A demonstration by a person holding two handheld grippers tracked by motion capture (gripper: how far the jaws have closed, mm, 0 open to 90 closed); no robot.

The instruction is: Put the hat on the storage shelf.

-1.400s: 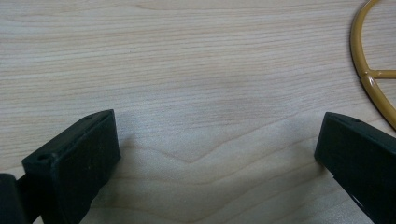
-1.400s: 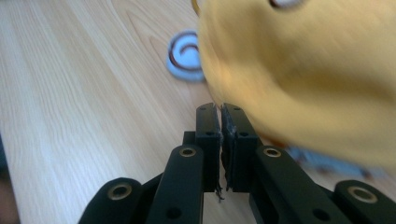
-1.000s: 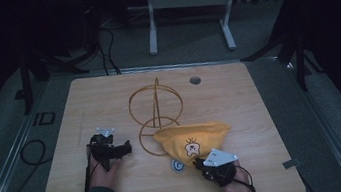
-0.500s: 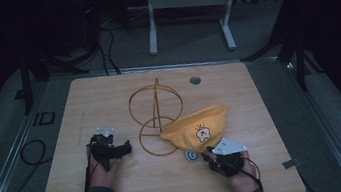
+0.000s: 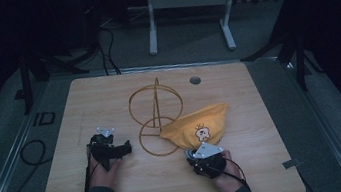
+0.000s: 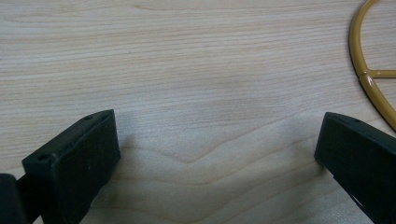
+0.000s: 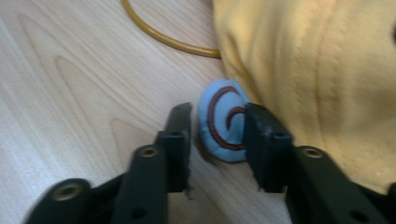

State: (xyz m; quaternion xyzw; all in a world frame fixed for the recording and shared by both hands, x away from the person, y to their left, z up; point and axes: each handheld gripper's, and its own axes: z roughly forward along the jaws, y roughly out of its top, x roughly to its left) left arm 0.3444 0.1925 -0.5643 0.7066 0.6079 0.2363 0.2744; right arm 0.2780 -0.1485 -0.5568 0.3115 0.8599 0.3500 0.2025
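**Yellow cap's blue tab released beside wire stand**

Pale wooden tabletop (image 5: 109, 104), ringed by a dark floor with a grey frame standing beyond it, is serving as the stage for a two-handed cap-handling job. At its centre a golden wire stand (image 5: 156, 109) is rising upright from its flat ring base, and everything else is being placed around that stand. A yellow cap (image 5: 198, 128) printed with a small cartoon figure is lying on the wood just to the stand's right, its edge overlapping the base ring. A round blue tab (image 7: 223, 122) with a brown swirl is poking out from the cap's near edge.

The right gripper (image 7: 215, 140) is hovering over that tab, its jaws having just been opening; they are now standing partly apart, straddling the tab with a gap showing on at least one side, so nothing looks pinched. On the stand's opposite side, the left gripper (image 6: 215, 163) is resting low over bare wood, jaws spread wide and empty, the base ring curving past one corner of its view.

By the look of it, the cap is being readied for hanging on the stand. The next move probably calls for a fresh, firmer grasp on the fabric and a lift toward the wire loop.
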